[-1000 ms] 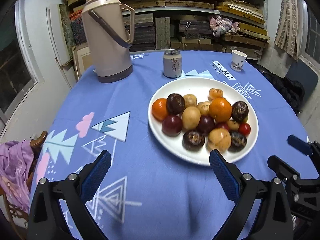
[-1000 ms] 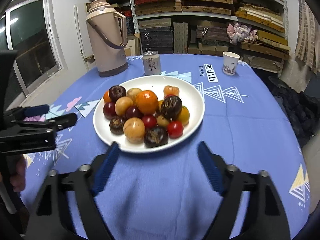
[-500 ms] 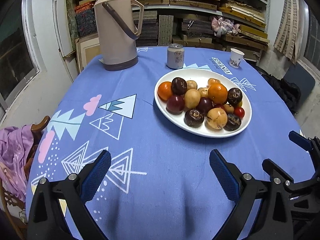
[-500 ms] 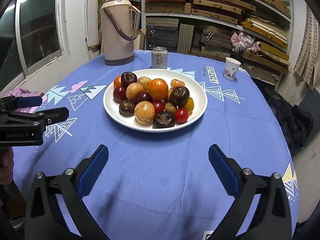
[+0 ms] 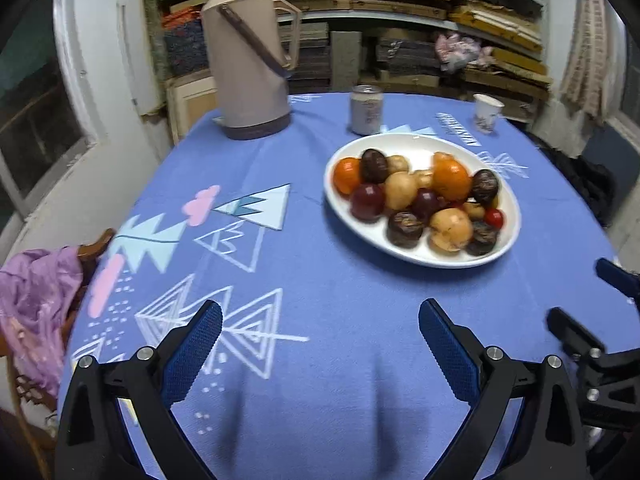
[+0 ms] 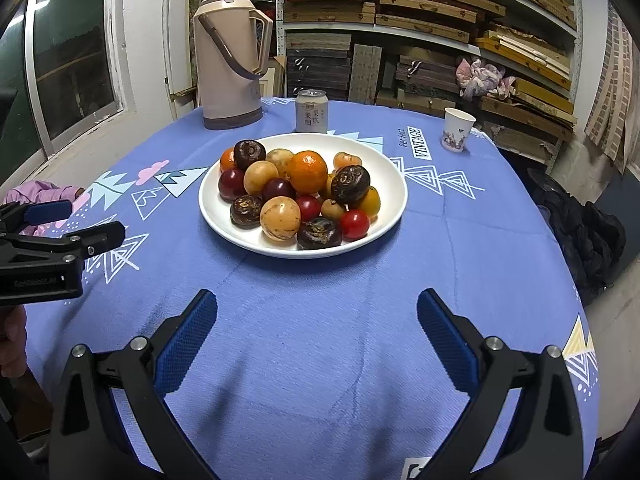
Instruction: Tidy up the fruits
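Observation:
A white plate (image 6: 384, 176) holds a pile of fruit: an orange (image 6: 307, 171), dark round fruits (image 6: 352, 183), tan ones (image 6: 280, 217), red plums and a cherry tomato (image 6: 354, 224). It also shows in the left wrist view (image 5: 510, 236), right of centre. My right gripper (image 6: 318, 330) is open and empty, well short of the plate's near rim. My left gripper (image 5: 320, 340) is open and empty over the blue cloth, near and left of the plate. The left gripper also shows at the left edge of the right wrist view (image 6: 80, 224).
A beige thermos (image 6: 230, 56) stands at the back left, a drink can (image 6: 312, 111) behind the plate, a paper cup (image 6: 458, 130) at back right. The round table has a blue patterned cloth (image 6: 460, 248). Purple fabric on a chair (image 5: 36, 300) lies left. Shelves stand behind.
Both grippers have pulled back from the plate, which now looks smaller and farther. Both stay open and empty. The fruit has not moved.

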A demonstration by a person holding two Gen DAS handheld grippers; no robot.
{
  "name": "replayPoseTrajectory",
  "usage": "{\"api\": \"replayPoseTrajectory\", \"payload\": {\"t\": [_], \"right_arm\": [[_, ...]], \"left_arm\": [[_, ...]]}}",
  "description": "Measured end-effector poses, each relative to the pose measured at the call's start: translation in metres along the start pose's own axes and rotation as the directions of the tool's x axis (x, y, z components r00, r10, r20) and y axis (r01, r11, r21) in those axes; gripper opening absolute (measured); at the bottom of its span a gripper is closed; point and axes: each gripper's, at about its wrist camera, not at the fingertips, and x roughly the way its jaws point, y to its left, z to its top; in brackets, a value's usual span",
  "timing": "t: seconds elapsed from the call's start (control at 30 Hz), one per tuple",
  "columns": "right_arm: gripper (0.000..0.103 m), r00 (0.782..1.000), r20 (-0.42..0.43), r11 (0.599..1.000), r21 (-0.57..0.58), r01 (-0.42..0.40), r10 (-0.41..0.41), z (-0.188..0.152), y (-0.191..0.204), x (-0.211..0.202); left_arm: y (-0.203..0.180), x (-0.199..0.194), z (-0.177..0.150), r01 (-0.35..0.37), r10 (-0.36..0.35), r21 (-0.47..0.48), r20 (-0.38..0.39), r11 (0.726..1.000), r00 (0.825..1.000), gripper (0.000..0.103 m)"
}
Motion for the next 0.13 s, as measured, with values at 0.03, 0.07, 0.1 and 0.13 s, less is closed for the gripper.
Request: {"api": "replayPoseTrajectory", "payload": {"t": [0.03,0.07,0.1,0.13], "right_arm": [[0.098,1.0,-0.004,1.0,0.002,0.004,-0.004,-0.0004,-0.0008,0.0009],[0.098,1.0,-0.006,1.0,0.003,0.006,-0.006,-0.0007,-0.0012,0.0015],[0.098,1.0,-0.008,1.0,0.004,0.008,-0.008,-0.0012,-0.0018,0.0021],[0.098,1.0,-0.011,1.0,0.005,0.009,-0.009,-0.0018,-0.0025,0.0026]], "left_arm": [[0.001,0.0001,-0.0007,0.003,-0.003,-0.004,-0.002,1.0,1.0,0.099],[0.0021,0.0006,-0.0015,0.013,-0.013,-0.008,-0.008,1.0,1.0,0.099],[0.0031,0.0013,-0.0021,0.016,-0.016,-0.011,-0.013,1.0,1.0,0.099],[0.0036,0.002,-0.0028,0.016,-0.016,-0.012,-0.018,1.0,1.0,0.099]]}}
